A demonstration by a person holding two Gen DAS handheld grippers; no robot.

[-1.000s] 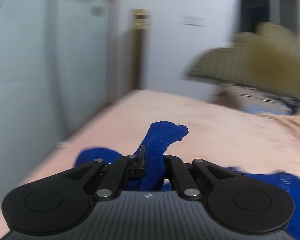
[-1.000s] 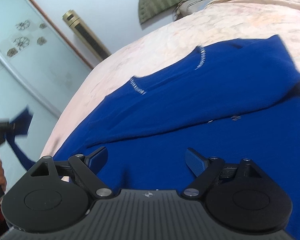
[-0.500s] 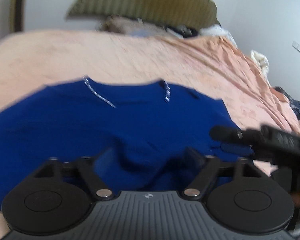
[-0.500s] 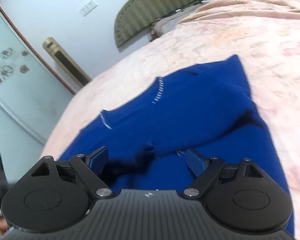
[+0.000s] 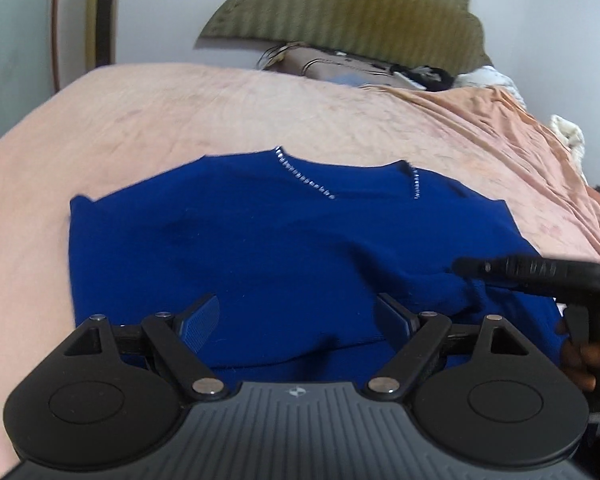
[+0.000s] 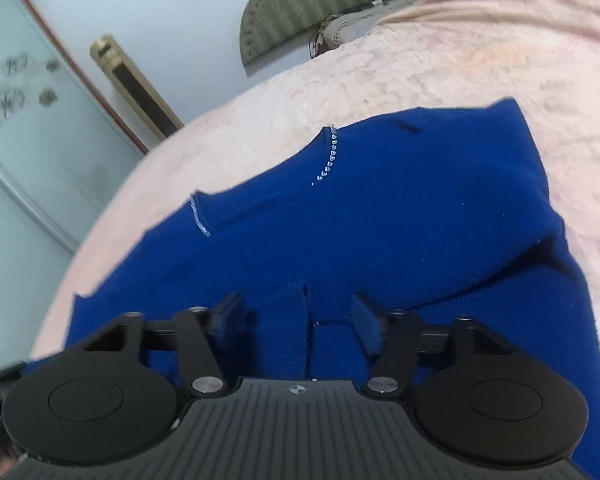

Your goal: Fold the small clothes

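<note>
Now we see a soft blue knit top on the wrinkled peach bed; left gripper released, right gripper just closing around a raised fold, pads not yet pressing.

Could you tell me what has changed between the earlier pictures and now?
The left claw has let go of the blue sweater's sleeve it was pinching, opened wide and swung round to face the garment. The right claw has just been closing, with a fold of the sweater between its pads. The sweater stays spread on the pink bedspread.
</note>
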